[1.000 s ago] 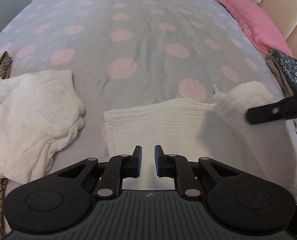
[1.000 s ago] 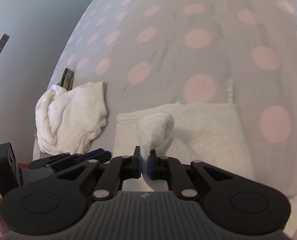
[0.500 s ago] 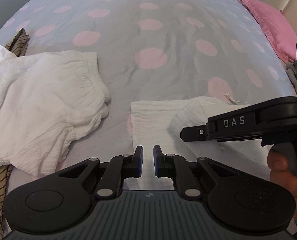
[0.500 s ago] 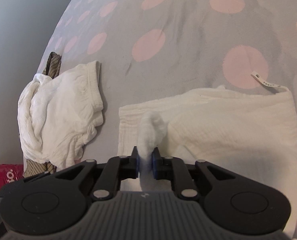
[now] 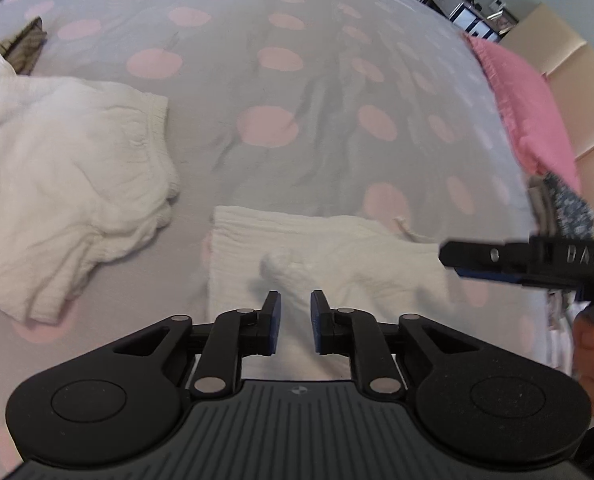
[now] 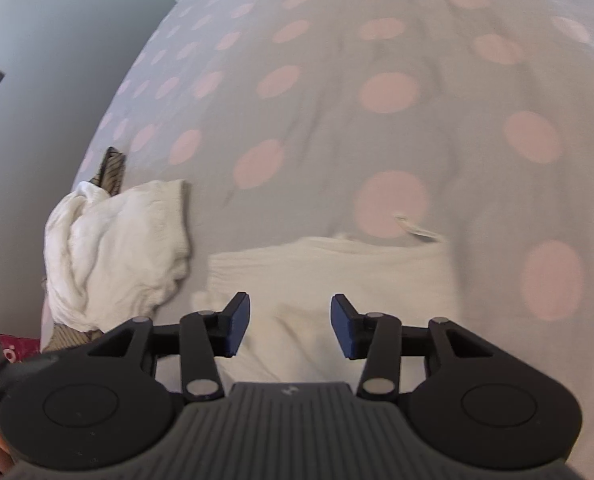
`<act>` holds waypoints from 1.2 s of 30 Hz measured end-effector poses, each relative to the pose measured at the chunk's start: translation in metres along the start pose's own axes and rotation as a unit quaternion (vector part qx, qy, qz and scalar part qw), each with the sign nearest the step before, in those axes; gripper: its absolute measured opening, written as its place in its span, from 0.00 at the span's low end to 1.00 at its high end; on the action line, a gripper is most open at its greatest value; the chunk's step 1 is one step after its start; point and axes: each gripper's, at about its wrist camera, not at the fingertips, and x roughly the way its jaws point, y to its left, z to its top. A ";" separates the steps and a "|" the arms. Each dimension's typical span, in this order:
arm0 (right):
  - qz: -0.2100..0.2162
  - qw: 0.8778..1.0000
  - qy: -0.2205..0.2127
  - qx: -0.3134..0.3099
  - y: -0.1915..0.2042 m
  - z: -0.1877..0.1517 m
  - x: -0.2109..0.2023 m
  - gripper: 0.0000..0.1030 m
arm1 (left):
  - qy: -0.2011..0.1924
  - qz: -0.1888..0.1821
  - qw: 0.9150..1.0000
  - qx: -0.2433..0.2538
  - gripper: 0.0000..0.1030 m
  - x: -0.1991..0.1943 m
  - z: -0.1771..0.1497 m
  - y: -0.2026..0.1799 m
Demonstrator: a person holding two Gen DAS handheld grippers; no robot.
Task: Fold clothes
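Right gripper [image 6: 290,326] has released cream garment [image 6: 337,272] — jaws opening, angled down, left gripper [image 5: 295,322] empty, opening.

Crinkled white cotton garment [image 5: 329,256], smooth matt spotted bedsheet [image 5: 281,80]

A bedroom in a home. Shown by a wide bed under a grey cover [image 5: 317,92] with pink dots, a pink pillow [image 5: 525,108] at its far right corner, a padded beige headboard [image 5: 569,68] behind that. White clothes [image 5: 65,184] heaped on the cover, a folded white cloth [image 5: 337,248] beside them, more folded garments [image 5: 565,208] near the pillow. Shelving with boxes [image 5: 469,16] in the far corner; plain grey wall [image 6: 49,60] alongside the bed.
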 end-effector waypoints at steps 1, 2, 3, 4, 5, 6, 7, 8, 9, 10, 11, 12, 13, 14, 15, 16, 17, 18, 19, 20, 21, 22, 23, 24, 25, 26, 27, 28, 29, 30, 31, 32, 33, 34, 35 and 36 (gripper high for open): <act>-0.006 1.000 0.000 0.000 -0.009 -0.004 -0.007 0.48 | 0.002 -0.007 1.000 -0.003 0.17 0.000 0.000 -0.003; -0.013 1.000 0.001 -0.002 -0.018 -0.009 -0.013 0.48 | 0.006 -0.012 1.000 -0.003 0.20 0.002 -0.001 -0.006; -0.018 1.000 0.003 -0.005 -0.026 -0.016 -0.019 0.48 | 0.012 -0.014 1.000 -0.002 0.22 0.004 -0.002 -0.010; -0.021 1.000 0.004 -0.011 -0.033 -0.023 -0.024 0.48 | 0.017 -0.016 1.000 -0.001 0.23 0.007 -0.004 -0.014; -0.023 1.000 0.006 -0.017 -0.039 -0.029 -0.026 0.47 | 0.022 -0.018 1.000 0.000 0.24 0.010 -0.005 -0.018; -0.025 0.999 0.009 -0.024 -0.045 -0.034 -0.027 0.45 | 0.028 -0.021 0.999 0.001 0.24 0.012 -0.006 -0.022; -0.028 0.999 0.014 -0.030 -0.050 -0.040 -0.027 0.44 | 0.033 -0.023 0.999 0.002 0.24 0.015 -0.007 -0.026; -0.030 0.999 0.019 -0.036 -0.054 -0.046 -0.025 0.41 | 0.039 -0.025 0.999 0.003 0.25 0.018 -0.009 -0.030; -0.032 0.998 0.024 -0.043 -0.056 -0.050 -0.023 0.37 | 0.042 -0.027 0.999 0.005 0.25 0.020 -0.011 -0.034; -0.037 0.998 0.029 -0.052 -0.058 -0.054 -0.019 0.35 | 0.045 -0.028 0.999 0.007 0.25 0.023 -0.013 -0.037; -0.044 0.996 0.033 -0.063 -0.059 -0.058 -0.014 0.29 | 0.045 -0.029 0.999 0.009 0.25 0.025 -0.015 -0.040; -0.051 0.995 0.038 -0.075 -0.060 -0.062 -0.009 0.26 | 0.045 -0.030 0.998 0.009 0.25 0.026 -0.016 -0.043; -0.059 0.994 0.042 -0.087 -0.061 -0.066 -0.004 0.26 | 0.045 -0.031 0.998 0.009 0.25 0.028 -0.017 -0.045; -0.066 0.992 0.046 -0.099 -0.062 -0.069 0.001 0.25 | 0.048 -0.031 0.998 0.008 0.25 0.030 -0.018 -0.046; -0.068 0.991 0.053 -0.105 -0.063 -0.073 0.005 0.25 | 0.051 -0.029 0.998 0.006 0.25 0.032 -0.018 -0.047; -0.063 0.990 0.064 -0.106 -0.065 -0.076 0.008 0.24 | 0.055 -0.026 0.998 0.005 0.25 0.034 -0.018 -0.048; -0.054 0.990 0.074 -0.106 -0.066 -0.079 0.009 0.24 | 0.059 -0.022 0.998 0.003 0.25 0.035 -0.019 -0.048; -0.038 0.990 0.081 -0.107 -0.065 -0.082 0.008 0.24 | 0.063 -0.018 0.998 0.001 0.26 0.037 -0.019 -0.048; -0.023 0.990 0.087 -0.110 -0.062 -0.084 0.007 0.24 | 0.066 -0.014 0.998 -0.002 0.26 0.038 -0.019 -0.047; -0.007 0.989 0.091 -0.116 -0.058 -0.087 0.004 0.24 | 0.070 -0.011 0.997 -0.004 0.26 0.040 -0.019 -0.046; 0.007 0.988 0.096 -0.124 -0.052 -0.090 0.001 0.24 | 0.075 -0.008 0.997 -0.006 0.26 0.041 -0.019 -0.045; 0.020 0.986 0.100 -0.132 -0.046 -0.094 -0.002 0.24 | 0.080 -0.005 0.997 -0.009 0.27 0.042 -0.020 -0.043; 0.031 0.984 0.105 -0.140 -0.041 -0.097 -0.004 0.24 | 0.083 -0.003 0.996 -0.011 0.27 0.042 -0.021 -0.042; 0.039 0.982 0.109 -0.147 -0.035 -0.101 -0.005 0.24 | 0.085 0.000 0.996 -0.014 0.27 0.042 -0.022 -0.040; 0.046 0.981 0.114 -0.153 -0.030 -0.104 -0.005 0.24 | 0.087 0.002 0.996 -0.017 0.27 0.042 -0.024 -0.038; 0.053 0.979 0.119 -0.157 -0.025 -0.108 -0.003 0.24 | 0.088 0.005 0.996 -0.018 0.27 0.041 -0.025 -0.036; 0.060 0.977 0.127 -0.160 -0.020 -0.113 -0.001 0.24 | 0.087 0.009 0.996 -0.019 0.27 0.038 -0.025 -0.034; 0.068 0.974 0.137 -0.165 -0.015 -0.118 0.001 0.24 | 0.085 0.012 0.996 -0.019 0.27 0.035 -0.026 -0.032; 0.074 0.972 0.146 -0.170 -0.010 -0.123 0.003 0.24 | 0.084 0.017 0.996 -0.019 0.27 0.032 -0.027 -0.029; 0.080 0.969 0.153 -0.175 -0.006 -0.127 0.004 0.24 | 0.083 0.023 0.996 -0.020 0.27 0.028 -0.029 -0.026; 0.086 0.967 0.156 -0.181 -0.002 -0.129 0.004 0.24 | 0.083 0.029 0.996 -0.021 0.27 0.025 -0.030 -0.023; 0.093 0.965 0.159 -0.186 0.002 -0.132 0.003 0.24 | 0.080 0.036 0.996 -0.021 0.27 0.021 -0.032 -0.020; 0.099 0.963 0.162 -0.191 0.006 -0.134 0.002 0.25 | 0.077 0.045 0.996 -0.020 0.27 0.017 -0.034 -0.017; 0.105 0.961 0.165 -0.196 0.010 -0.137 0.002 0.25 | 0.073 0.054 0.996 -0.019 0.27 0.014 -0.037 -0.013; 0.110 0.960 0.165 -0.199 0.014 -0.138 0.000 0.25 | 0.071 0.060 0.995 -0.021 0.27 0.011 -0.039 -0.009; 0.113 0.960 0.160 -0.200 0.016 -0.137 -0.003 0.25 | 0.069 0.065 0.995 -0.024 0.27 0.009 -0.042 -0.005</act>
